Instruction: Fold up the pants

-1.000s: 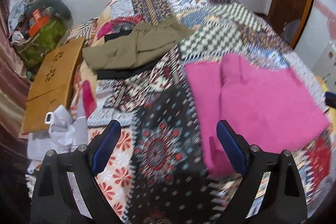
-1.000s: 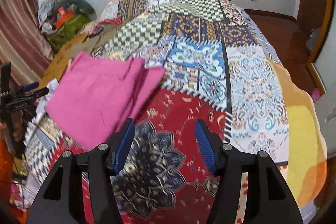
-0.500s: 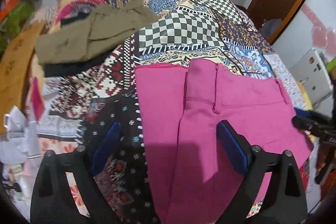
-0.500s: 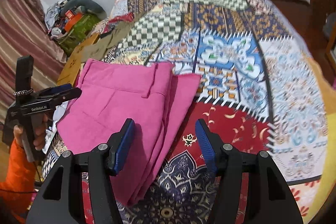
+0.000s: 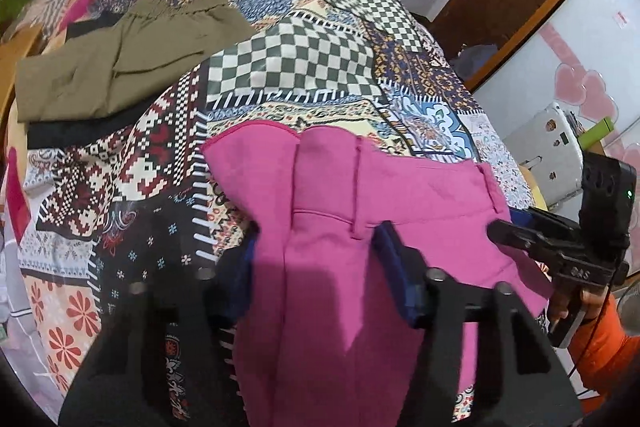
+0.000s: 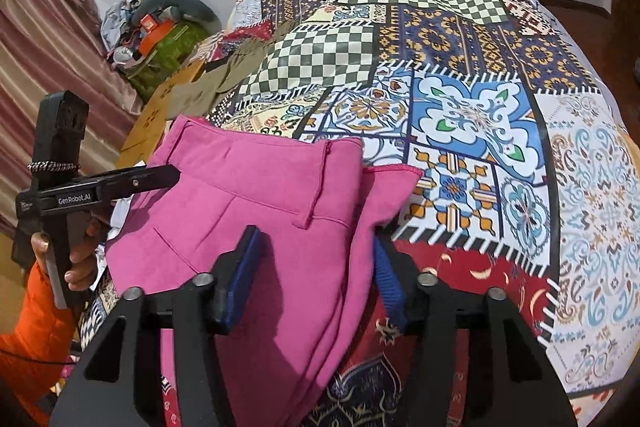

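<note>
The pink pants (image 5: 400,211) lie part-folded on the patchwork bed (image 5: 304,67), at six o'clock in both wrist views. They look like light, soft cloth that will sag and slide layer over layer, so I judge the stitched waistband the best place to pinch. The left gripper (image 5: 316,267) is closing its jaws, about half apart, with cloth between them. The right gripper (image 6: 316,267) is closing likewise over the folded edge. Whether the pads already press the fabric I cannot tell.
</note>
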`<state>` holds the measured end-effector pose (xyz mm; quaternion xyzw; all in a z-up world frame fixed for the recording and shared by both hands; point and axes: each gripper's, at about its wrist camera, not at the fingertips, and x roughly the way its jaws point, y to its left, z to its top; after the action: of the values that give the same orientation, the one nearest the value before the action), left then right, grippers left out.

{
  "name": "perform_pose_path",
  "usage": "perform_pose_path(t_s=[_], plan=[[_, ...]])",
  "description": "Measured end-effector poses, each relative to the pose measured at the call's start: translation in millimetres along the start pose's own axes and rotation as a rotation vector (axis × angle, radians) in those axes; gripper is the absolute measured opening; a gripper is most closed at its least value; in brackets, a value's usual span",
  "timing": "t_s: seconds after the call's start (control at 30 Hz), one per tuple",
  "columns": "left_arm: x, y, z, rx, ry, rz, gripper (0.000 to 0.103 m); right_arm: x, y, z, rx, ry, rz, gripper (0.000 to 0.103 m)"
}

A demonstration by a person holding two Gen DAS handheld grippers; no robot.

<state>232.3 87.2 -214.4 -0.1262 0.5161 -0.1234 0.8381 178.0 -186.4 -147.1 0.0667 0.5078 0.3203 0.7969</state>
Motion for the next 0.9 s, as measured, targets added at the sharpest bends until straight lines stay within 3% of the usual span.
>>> perform_pose_path(t_s=[0.13, 0.3, 0.53, 0.9], plan=[[-9, -9, 5, 0.023, -0.031, 0.052, 0.033, 0, -2, 7, -0.001, -0.009, -0.008, 0.029], [-23, -16, 10, 0.034, -0.08, 0.067, 0.024, -8, 4, 21, -0.04, -0.054, -0.01, 0.016], [-57, -26, 23, 0.076, -0.186, 0.126, 0.02, -23, 27, 48, -0.116, -0.128, -0.008, 0.012], [-107, -5, 69, 0.106, -0.346, 0.222, 0.02, -33, 73, 111, -0.227, -0.272, -0.007, 0.012]])
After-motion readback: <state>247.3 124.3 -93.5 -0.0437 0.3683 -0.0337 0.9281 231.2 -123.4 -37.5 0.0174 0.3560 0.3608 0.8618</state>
